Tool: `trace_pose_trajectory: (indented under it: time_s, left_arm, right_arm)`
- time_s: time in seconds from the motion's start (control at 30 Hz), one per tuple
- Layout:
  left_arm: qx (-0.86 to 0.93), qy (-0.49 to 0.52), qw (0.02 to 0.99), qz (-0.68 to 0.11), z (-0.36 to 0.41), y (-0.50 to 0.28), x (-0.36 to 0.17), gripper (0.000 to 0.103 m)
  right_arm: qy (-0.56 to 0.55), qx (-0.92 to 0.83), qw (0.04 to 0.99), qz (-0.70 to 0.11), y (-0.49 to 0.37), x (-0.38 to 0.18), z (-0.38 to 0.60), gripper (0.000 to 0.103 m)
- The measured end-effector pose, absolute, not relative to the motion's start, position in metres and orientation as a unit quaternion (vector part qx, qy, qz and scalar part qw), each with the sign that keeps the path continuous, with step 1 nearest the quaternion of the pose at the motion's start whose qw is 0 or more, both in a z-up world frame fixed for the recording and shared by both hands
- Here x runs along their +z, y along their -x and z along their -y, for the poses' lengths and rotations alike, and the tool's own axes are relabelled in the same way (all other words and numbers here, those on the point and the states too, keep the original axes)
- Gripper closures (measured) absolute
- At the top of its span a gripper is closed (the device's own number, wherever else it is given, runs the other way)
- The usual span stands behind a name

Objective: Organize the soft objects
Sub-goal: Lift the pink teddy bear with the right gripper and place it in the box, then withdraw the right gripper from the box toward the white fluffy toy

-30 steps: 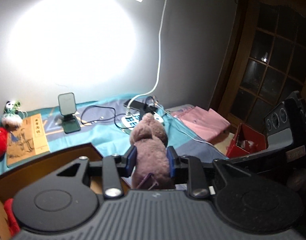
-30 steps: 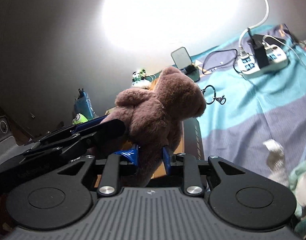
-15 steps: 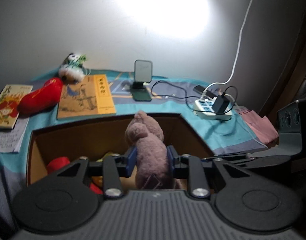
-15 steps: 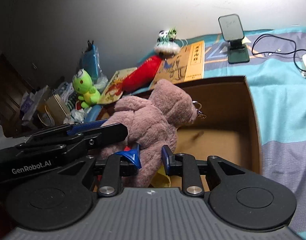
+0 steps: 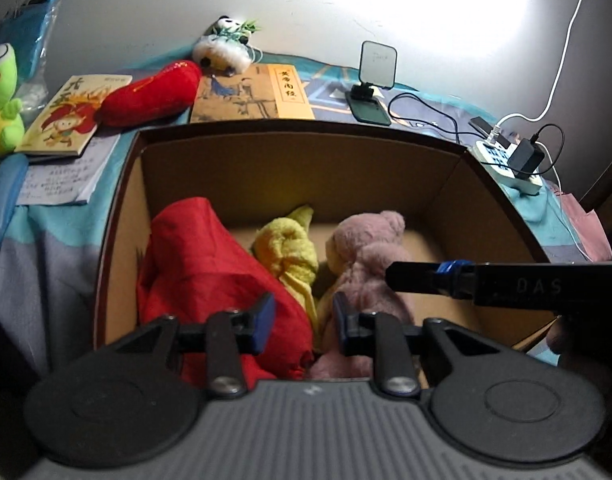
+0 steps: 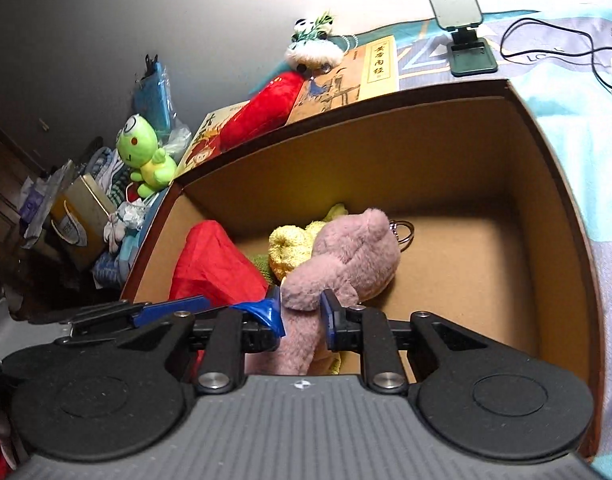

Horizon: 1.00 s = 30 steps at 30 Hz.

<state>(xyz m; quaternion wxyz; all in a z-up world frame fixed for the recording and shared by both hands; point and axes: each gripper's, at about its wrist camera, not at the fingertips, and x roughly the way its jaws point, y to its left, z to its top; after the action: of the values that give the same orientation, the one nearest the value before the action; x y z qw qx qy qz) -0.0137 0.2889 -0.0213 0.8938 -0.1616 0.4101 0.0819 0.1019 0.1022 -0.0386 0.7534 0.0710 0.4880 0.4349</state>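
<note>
Right gripper: clamped on a limb of the pink plush bear, jaws having just been closing on it; bear low inside the cardboard box, against the yellow towel and just beside the red cloth. Left gripper: jaws parted, pads apparently pressing nothing, over the box's near side. Handling note: settle the bear onto the box floor, release fully, lift straight out so the keyring cannot snag. Red plush and green frog remain outside the box.
</note>
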Motion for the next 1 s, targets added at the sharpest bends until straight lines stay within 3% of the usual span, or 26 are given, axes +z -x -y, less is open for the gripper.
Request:
trace_pose_trajectory:
  time_s: [0.4, 0.47, 0.53, 0.63, 1.0]
  left_arm:
    - [0.094, 0.125, 0.899, -0.409, -0.248, 0.031, 0.028, 0.079]
    - [0.088, 0.124, 0.901, -0.407, -0.237, 0.036, 0.034, 0.075]
    - [0.082, 0.119, 0.904, -0.403, -0.225, 0.041, 0.037, 0.061]
    - [0.071, 0.100, 0.908, -0.401, -0.202, 0.048, 0.042, 0.052]
    - [-0.044, 0.096, 0.895, -0.433, -0.099, 0.042, 0.019, 0.044]
  right_arm:
    - [-0.143, 0.431, 0.760, -0.465, -0.090, -0.013, -0.045, 0.095]
    - [-0.144, 0.435, 0.763, -0.456, -0.084, -0.007, -0.035, 0.095]
    - [-0.143, 0.437, 0.766, -0.449, -0.077, -0.003, -0.023, 0.095]
    - [-0.144, 0.440, 0.766, -0.445, -0.069, 0.000, -0.004, 0.094]
    - [-0.135, 0.391, 0.779, -0.471, -0.057, -0.014, 0.099, 0.094]
